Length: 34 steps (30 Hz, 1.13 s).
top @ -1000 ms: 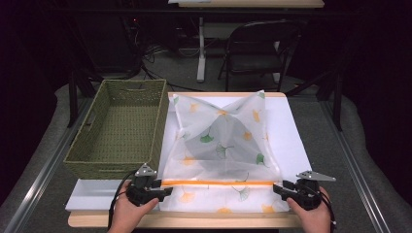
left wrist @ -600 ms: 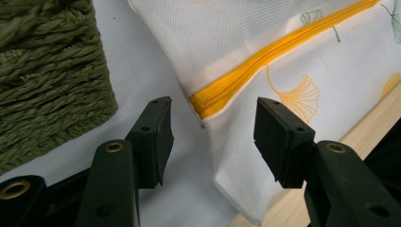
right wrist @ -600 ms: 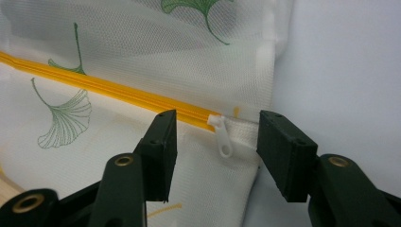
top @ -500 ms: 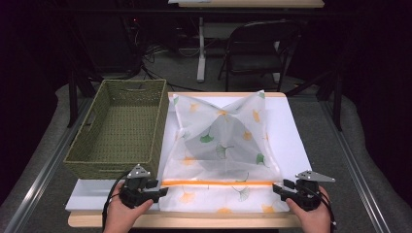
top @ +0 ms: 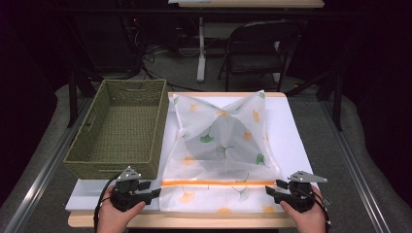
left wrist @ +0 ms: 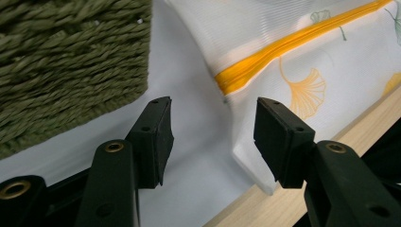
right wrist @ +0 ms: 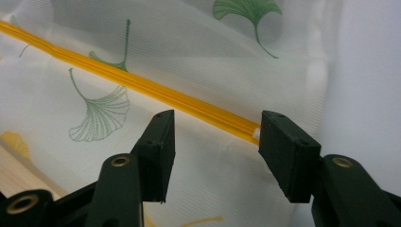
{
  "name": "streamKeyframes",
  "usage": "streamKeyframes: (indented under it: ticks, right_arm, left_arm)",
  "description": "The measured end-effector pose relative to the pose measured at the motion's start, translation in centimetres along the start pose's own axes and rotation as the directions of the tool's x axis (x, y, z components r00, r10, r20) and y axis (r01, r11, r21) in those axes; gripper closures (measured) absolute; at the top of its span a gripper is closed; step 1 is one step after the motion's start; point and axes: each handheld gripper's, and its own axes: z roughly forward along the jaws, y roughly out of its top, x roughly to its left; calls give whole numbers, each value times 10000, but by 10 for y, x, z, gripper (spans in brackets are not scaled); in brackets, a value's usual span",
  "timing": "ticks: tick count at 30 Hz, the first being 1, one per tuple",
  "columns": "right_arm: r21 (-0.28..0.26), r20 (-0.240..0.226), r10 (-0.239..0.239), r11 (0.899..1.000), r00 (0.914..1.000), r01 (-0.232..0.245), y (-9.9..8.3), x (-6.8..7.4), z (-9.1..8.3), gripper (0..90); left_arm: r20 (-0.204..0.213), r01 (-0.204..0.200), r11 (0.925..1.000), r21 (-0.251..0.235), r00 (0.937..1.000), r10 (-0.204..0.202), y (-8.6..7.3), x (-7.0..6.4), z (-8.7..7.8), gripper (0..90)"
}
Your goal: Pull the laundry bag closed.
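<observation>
A sheer white cloth (top: 221, 145) printed with green and yellow ginkgo leaves lies partly folded on the table, with an orange stripe (top: 218, 183) across its near part. My left gripper (top: 154, 193) is open at the cloth's near left corner (left wrist: 246, 142), its jaws on either side of the cloth edge. The orange stripe (left wrist: 283, 47) ends just ahead of it. My right gripper (top: 269, 188) is open at the near right edge, jaws spread over the end of the stripe (right wrist: 142, 87) without touching it. Neither gripper holds anything.
A woven olive-green basket (top: 121, 128) stands empty at the left of the table, close to my left gripper, and its wall (left wrist: 61, 61) rises beside the left jaw. A white sheet (top: 291, 136) covers the wooden tabletop (top: 194, 221). A folding chair (top: 257, 48) stands beyond the far edge.
My left gripper has shifted slightly left and then back right toward the cloth's near left corner. The right gripper and the cloth have stayed put.
</observation>
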Motion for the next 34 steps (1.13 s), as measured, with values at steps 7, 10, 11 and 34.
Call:
streamKeyframes:
  ticks: [7,10,11,34]
  right_arm:
    - [35,-237,-277,9996,9993,278,1,9,6,462]
    - [38,-278,-286,9996,9992,287,1,10,7,462]
    - [38,-278,-286,9996,9992,287,1,10,7,462]
    - [-109,-475,-573,9983,9972,568,1,13,9,464]
  left_arm:
    - [-62,150,9998,-161,9999,-151,-3,5,-5,473]
    - [-62,150,9998,-161,9999,-151,-3,5,-5,473]
    - [-62,150,9998,-161,9999,-151,-3,5,-5,473]
    - [-179,336,9993,-187,9993,-339,-6,12,-3,475]
